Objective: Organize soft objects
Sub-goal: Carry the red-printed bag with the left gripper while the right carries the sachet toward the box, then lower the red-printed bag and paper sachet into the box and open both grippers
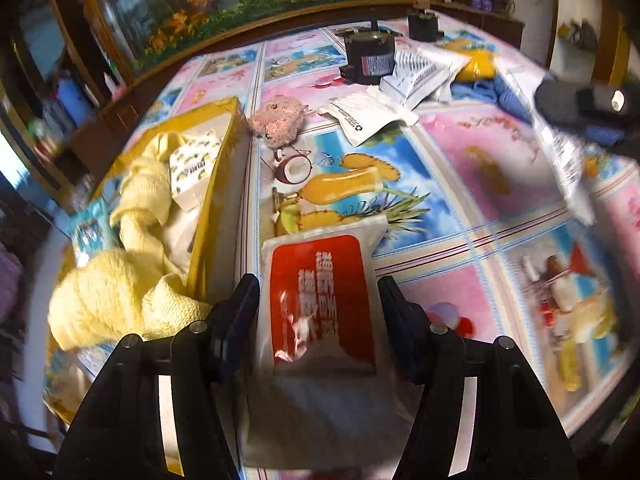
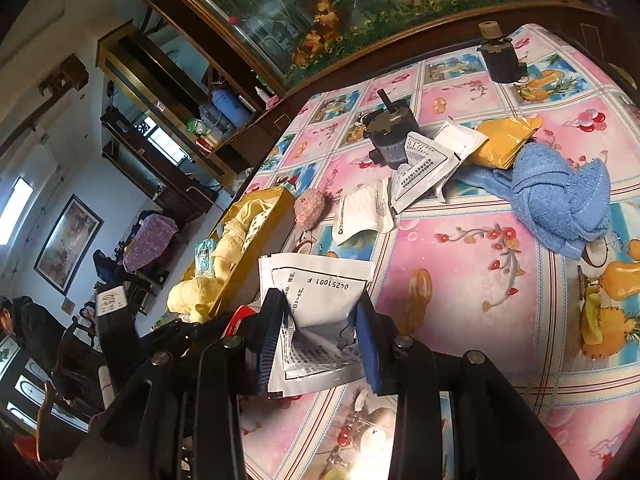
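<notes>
My left gripper (image 1: 318,292) is shut on a red-and-white pouch (image 1: 322,300), which hangs just right of the yellow cardboard box (image 1: 218,184). The box holds a pale yellow towel (image 1: 132,248) and a lemon-print tissue pack (image 1: 192,168). My right gripper (image 2: 320,304) is shut on a crumpled white printed sachet (image 2: 316,280) above the table, beside the box (image 2: 256,240). A pink plush toy (image 1: 278,120) lies past the box's far corner. A blue towel (image 2: 560,200), a yellow pouch (image 2: 504,140) and several white sachets (image 2: 424,168) lie farther back.
Two black motor-like parts (image 2: 390,132) (image 2: 500,60) stand at the back of the fruit-print tablecloth (image 2: 460,280). A wooden-framed picture panel (image 2: 360,8) runs behind the table. A person (image 2: 28,320) sits off to the left, beyond the table edge.
</notes>
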Action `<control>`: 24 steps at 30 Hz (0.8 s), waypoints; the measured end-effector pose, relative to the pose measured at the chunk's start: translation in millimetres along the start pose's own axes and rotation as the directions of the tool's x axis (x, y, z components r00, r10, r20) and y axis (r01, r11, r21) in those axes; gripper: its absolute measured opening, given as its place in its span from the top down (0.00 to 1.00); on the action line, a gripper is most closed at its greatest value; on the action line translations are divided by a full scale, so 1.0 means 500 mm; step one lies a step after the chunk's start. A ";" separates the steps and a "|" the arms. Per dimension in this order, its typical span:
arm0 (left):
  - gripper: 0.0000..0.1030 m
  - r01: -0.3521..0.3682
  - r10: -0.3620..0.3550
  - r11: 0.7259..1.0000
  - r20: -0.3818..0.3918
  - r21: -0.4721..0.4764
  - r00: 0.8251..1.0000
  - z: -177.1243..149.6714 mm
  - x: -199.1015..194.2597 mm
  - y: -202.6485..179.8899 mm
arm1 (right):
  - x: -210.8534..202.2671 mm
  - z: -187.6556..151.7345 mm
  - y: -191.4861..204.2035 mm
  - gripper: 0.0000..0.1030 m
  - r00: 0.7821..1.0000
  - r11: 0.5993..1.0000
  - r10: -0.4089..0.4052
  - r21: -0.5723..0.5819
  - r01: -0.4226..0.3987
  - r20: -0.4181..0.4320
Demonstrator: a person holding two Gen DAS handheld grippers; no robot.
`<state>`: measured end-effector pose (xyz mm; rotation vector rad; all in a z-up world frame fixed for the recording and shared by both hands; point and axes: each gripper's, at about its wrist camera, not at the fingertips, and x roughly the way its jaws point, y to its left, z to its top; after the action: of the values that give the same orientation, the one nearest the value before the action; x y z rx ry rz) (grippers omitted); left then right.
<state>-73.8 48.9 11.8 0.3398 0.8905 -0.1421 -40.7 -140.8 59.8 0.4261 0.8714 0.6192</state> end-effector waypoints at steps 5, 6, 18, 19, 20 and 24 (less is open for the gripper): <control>0.59 0.178 -0.178 0.984 0.000 -0.029 0.984 0.002 -0.011 0.009 | 0.001 -0.008 -0.007 0.66 1.000 1.000 0.003 0.001 -0.003 -0.010; 0.59 0.220 -0.220 0.974 0.005 -0.049 0.975 0.000 -0.017 0.012 | 0.002 -0.009 -0.007 0.66 1.000 1.000 0.003 0.000 -0.003 -0.012; 0.59 0.442 -0.396 0.840 0.203 -0.313 0.896 -0.019 -0.160 0.171 | 0.031 0.018 0.085 0.66 0.999 0.994 0.034 -0.100 -0.037 -0.029; 0.59 0.415 -0.363 0.845 0.209 -0.337 0.908 -0.028 -0.165 0.195 | 0.042 0.021 0.101 0.66 0.998 0.992 0.040 -0.116 -0.044 -0.038; 0.59 0.385 -0.329 0.848 0.209 -0.364 0.921 -0.038 -0.168 0.220 | 0.055 0.023 0.118 0.66 0.998 0.990 0.047 -0.132 -0.053 -0.049; 0.59 0.279 -0.218 0.835 0.180 -0.475 0.959 -0.080 -0.158 0.301 | 0.124 0.031 0.197 0.66 0.992 0.976 0.081 -0.193 -0.099 -0.098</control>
<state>-113.3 202.5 84.9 -0.2700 0.8173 -0.1661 -29.7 -28.0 90.2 0.2603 0.8690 0.8064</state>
